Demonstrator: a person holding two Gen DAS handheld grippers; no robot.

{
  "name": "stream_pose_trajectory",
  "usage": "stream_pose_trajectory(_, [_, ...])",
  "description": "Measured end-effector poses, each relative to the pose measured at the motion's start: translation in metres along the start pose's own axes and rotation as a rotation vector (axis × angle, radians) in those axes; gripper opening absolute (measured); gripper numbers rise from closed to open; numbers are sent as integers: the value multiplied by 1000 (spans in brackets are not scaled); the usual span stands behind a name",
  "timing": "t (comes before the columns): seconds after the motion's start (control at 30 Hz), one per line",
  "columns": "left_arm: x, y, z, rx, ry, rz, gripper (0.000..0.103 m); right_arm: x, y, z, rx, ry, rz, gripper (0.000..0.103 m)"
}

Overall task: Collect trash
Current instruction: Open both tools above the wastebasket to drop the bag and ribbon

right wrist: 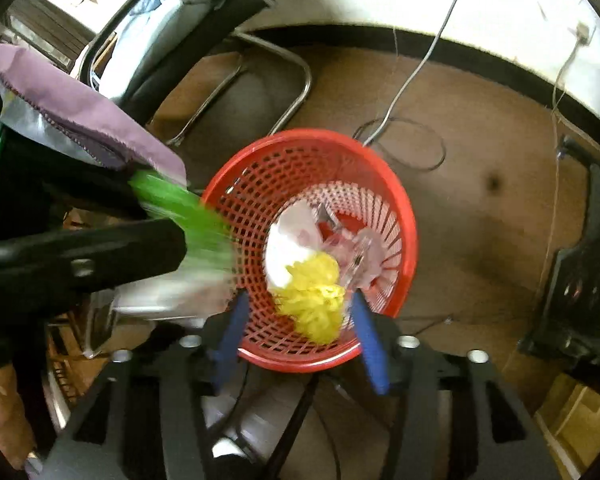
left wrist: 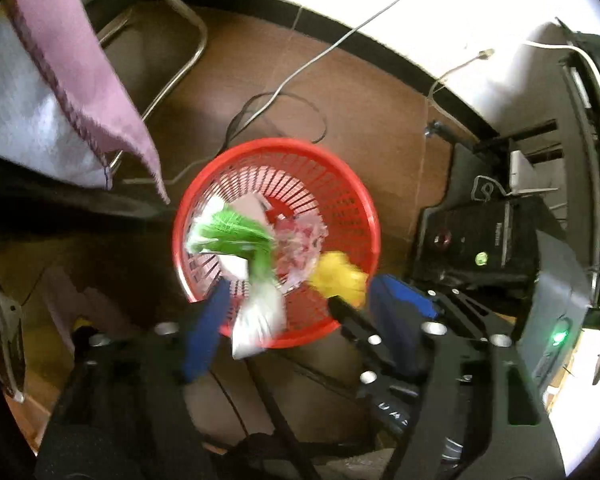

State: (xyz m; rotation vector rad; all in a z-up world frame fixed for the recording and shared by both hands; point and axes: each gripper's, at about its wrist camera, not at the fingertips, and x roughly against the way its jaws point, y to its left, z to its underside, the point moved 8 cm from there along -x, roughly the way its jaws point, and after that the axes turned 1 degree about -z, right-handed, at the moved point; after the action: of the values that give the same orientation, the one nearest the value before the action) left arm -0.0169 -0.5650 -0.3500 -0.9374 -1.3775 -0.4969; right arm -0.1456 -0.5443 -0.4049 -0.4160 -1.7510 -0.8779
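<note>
A red plastic basket (left wrist: 352, 208) stands on the brown floor, also in the right wrist view (right wrist: 260, 184). It holds white paper (right wrist: 288, 248) and clear crumpled plastic (left wrist: 300, 248). My left gripper (left wrist: 296, 300) is open above the basket; a blurred green and white wrapper (left wrist: 240, 236) is loose between its blue fingers, over the basket. My right gripper (right wrist: 300, 308) is open; a crumpled yellow ball (right wrist: 316, 300) sits between its fingers without touching them, over the basket. The yellow ball also shows in the left wrist view (left wrist: 340, 276).
A purple cloth (left wrist: 84, 72) hangs at the left beside a metal chair frame (right wrist: 296, 92). Cables (left wrist: 284, 92) lie on the floor behind the basket. A black computer case (left wrist: 480, 240) stands to the right, near a white wall.
</note>
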Motion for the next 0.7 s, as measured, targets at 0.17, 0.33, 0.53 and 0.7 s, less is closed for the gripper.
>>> stream_pose_trajectory(0.17, [18, -4, 0, -10, -23, 9, 75, 15, -6, 4, -12, -20, -2, 58])
stream_pose_trajectory(0.33, [36, -7, 10, -5, -53, 14, 75, 34, -15, 8, -18, -38, 22, 60])
stream_pose_trajectory(0.53, [60, -9, 19, -1, -94, -6, 75, 60, -24, 18, -19, -62, 65, 61])
stream_pose_trajectory(0.7, [96, -22, 35, -34, -152, -4, 75, 92, -23, 17, -32, -125, 90, 62])
